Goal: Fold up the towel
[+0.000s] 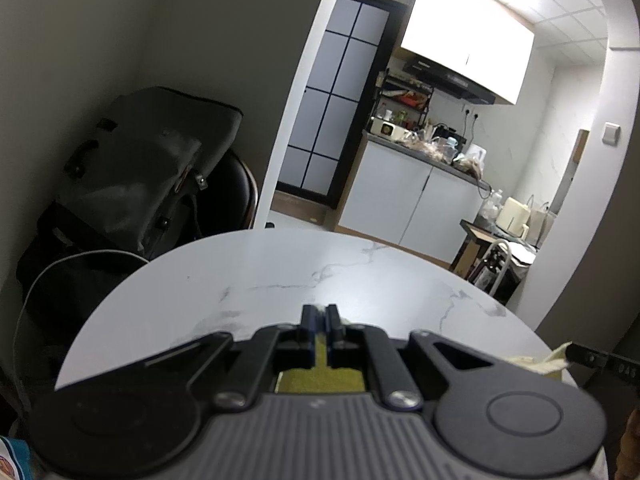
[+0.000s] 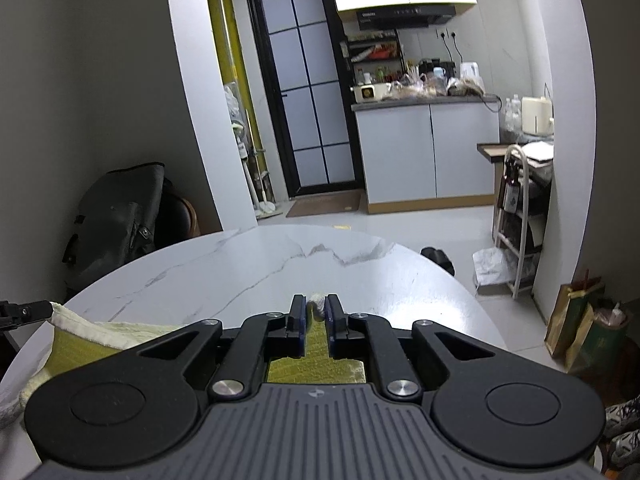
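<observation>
1. Clearly the towel [image 2: 96,340] is a light, soft thing: yellow-green terry with a pale cream hem, limp enough to sag between the two tongs and to drape under them onto the marble-patterned worktop [image 2: 248,268].

2. Being cloth, it should not slip much on the pads, but it has no stiffness, so any unheld part will hang and bunch. It is not fragile. My judgement is that the best hold is at the corners or along the hem, where the fabric is doubled and gives the pads something thicker to bite.

3. The left tongs [image 1: 320,316] are clenched almost fully, with a thin strip of the towel's yellow-green cloth pinched between the dark pads; more of it shows just beneath them.

4. The right tongs [image 2: 316,308] stand a little apart, with a cream bunch of the towel's hem between the tips. Whether the pads press on it firmly I cannot tell; the gap looks slightly wider than on the left.

5. In the right wrist view the towel stretches away to the left of those tongs toward the other tongs' tip, its cream hem uppermost. In the left wrist view a cream corner shows far to the right, at the other tongs' tip.

6. Beyond both tongs the worktop lies bare.
</observation>
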Demonstrator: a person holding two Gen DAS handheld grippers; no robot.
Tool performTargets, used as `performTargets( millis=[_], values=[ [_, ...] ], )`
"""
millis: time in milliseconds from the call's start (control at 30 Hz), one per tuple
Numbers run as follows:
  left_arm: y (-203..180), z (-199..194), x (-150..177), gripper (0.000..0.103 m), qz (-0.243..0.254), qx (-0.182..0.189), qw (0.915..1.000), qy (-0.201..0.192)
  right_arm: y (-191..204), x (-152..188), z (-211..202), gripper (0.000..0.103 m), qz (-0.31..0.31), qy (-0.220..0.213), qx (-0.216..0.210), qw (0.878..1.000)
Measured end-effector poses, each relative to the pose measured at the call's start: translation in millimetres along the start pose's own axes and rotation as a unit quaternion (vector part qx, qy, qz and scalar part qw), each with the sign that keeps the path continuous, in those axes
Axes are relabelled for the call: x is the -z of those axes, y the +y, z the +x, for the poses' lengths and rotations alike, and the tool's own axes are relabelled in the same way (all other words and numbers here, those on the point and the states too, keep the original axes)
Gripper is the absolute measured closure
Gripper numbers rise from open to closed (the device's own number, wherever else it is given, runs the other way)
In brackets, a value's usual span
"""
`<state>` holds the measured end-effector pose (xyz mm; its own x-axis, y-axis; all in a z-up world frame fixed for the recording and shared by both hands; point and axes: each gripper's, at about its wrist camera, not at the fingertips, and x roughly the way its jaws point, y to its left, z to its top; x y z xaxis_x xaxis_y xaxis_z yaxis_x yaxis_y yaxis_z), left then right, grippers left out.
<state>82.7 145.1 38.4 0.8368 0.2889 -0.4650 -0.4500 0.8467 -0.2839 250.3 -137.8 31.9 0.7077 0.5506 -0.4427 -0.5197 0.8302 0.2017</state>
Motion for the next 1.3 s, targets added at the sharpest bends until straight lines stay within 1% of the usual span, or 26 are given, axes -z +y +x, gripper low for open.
performTargets(
  millis=[33,67,100,233,467,567,700,767,833,900,933,967,1067,1200,1300],
  values=[
    [0.8,2.9,-0.1,0.098,-0.001,-0.001,1.0,0.002,-1.1,0.1,2.2,0.082,0.003,0.001,0.001,1.0],
    [1.5,5.8,-0.2,0.098,-0.001,-0.002,1.0,0.004,-2.4,-0.1,3.8,0.071,0.007,0.0,0.003,1.0],
    [2.3,8.7,-0.3,0.098,-0.002,-0.002,1.0,0.006,-3.7,-0.3,5.4,0.066,0.011,-0.001,0.005,1.0],
    [2.6,16.2,-1.2,0.098,-0.004,-0.005,0.9999,0.01,-7.7,-2.0,11.1,0.066,0.022,-0.002,0.007,1.0],
    [3.2,27.5,-1.3,0.098,-0.008,-0.012,0.9997,0.021,-5.2,1.5,19.8,0.066,0.007,0.01,0.004,1.0],
    [6.2,32.1,-2.5,0.096,-0.019,-0.018,0.9993,0.026,-3.6,4.9,22.5,0.065,-0.002,0.021,0.003,1.0],
    [9.5,33.0,-3.9,0.088,-0.028,-0.03,0.9987,0.031,-2.8,7.9,24.4,0.065,-0.007,0.031,0.003,0.999],
    [10.5,33.1,-4.3,0.086,-0.028,-0.032,0.9985,0.034,-2.6,8.2,24.7,0.066,-0.009,0.034,0.004,0.999],
    [10.1,30.9,-2.9,0.082,-0.02,-0.033,0.9986,0.037,-1.9,8.2,23.5,0.065,-0.009,0.035,0.004,0.999],
    [9.5,27.9,-1.1,0.072,-0.012,-0.033,0.9985,0.042,-0.4,7.9,21.9,0.065,-0.009,0.036,0.003,0.999],
    [9.3,27.2,-0.3,0.069,-0.009,-0.033,0.9985,0.043,0.2,7.8,20.8,0.065,-0.01,0.036,0.002,0.999],
    [8.7,25.9,0.6,0.069,-0.005,-0.033,0.9985,0.044,1.2,7.8,19.6,0.065,-0.011,0.037,0.001,0.999],
    [6.2,20.2,4.3,0.062,0.005,-0.031,0.9983,0.05,4.0,7.7,15.9,0.066,-0.014,0.037,0.0,0.999],
    [1.4,10.9,8.7,0.059,0.016,-0.036,0.9977,0.055,8.2,10.3,9.5,0.065,-0.023,0.04,0.005,0.999],
    [-4.4,1.0,11.7,0.05,0.033,-0.039,0.9973,0.054,9.5,13.4,1.9,0.065,-0.026,0.043,0.003,0.999]
  ],
)
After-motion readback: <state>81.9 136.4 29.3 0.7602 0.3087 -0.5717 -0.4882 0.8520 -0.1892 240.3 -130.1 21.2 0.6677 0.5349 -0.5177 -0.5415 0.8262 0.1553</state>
